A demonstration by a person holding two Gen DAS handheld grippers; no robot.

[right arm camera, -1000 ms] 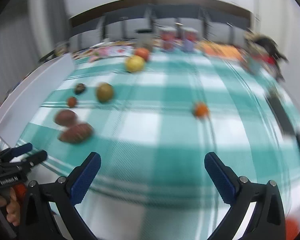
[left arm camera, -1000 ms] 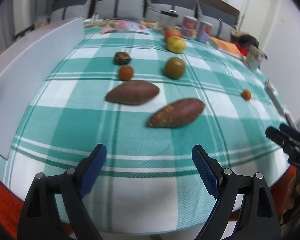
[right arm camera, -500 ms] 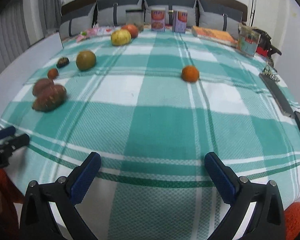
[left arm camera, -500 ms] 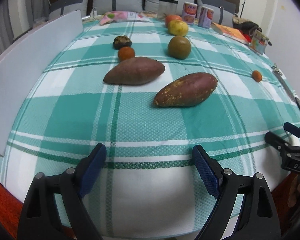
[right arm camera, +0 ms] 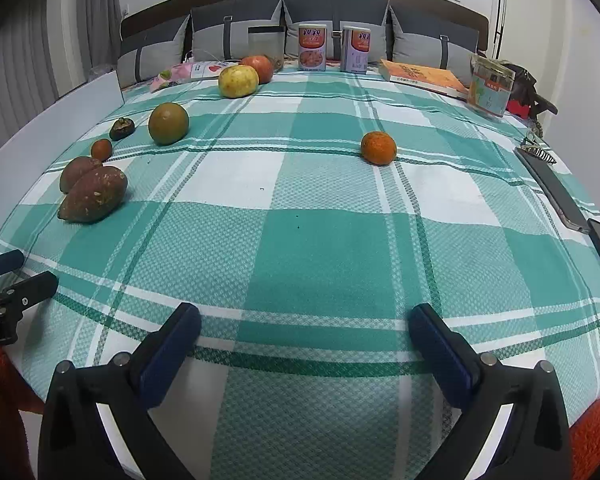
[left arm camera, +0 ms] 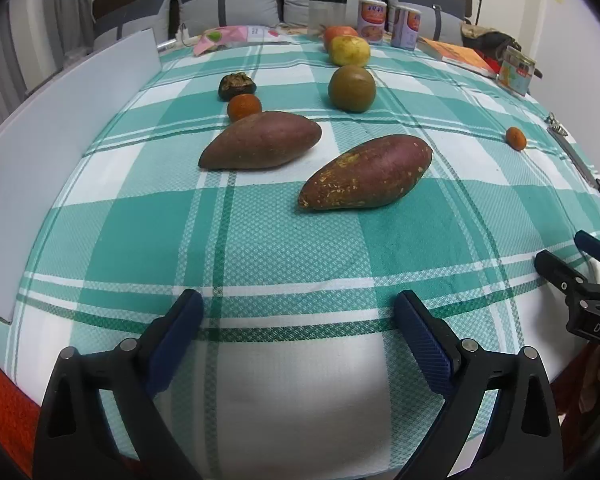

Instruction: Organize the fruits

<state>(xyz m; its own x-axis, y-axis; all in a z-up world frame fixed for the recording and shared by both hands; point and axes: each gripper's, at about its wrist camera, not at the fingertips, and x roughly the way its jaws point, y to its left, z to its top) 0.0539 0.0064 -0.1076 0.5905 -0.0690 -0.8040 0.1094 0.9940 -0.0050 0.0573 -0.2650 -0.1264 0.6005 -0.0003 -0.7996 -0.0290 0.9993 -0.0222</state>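
At the bottom of the left wrist view the left tool (left arm camera: 296, 320) stands wide, its jaws opening, with nothing between them but the checked cloth (left arm camera: 260, 240) of the bed; the right tool (right arm camera: 304, 330), at the bottom of its own view, is equally spread and empty. Just past the left tool, in the middle of the frame, lie two sweet potatoes (left arm camera: 366, 174), side by side but apart. Behind them sit a small orange fruit (left arm camera: 244, 107) and a dark wrinkled fruit (left arm camera: 237, 85), then a green-brown round fruit (left arm camera: 352, 89), then a yellow fruit (left arm camera: 349, 51) with a red fruit (left arm camera: 340, 33) partly hidden behind it. A lone orange (right arm camera: 378, 148) lies well apart, right of centre in the right wrist view. The round fruits would probably roll on the soft cloth if nudged by one finger, and a wide tool reaching for the small orange fruit could bump the sweet potato just beside it. No bowl or basket shows; at the top stand two tins (right arm camera: 312, 47) and a clear container (right arm camera: 266, 42), whose contents I cannot tell.
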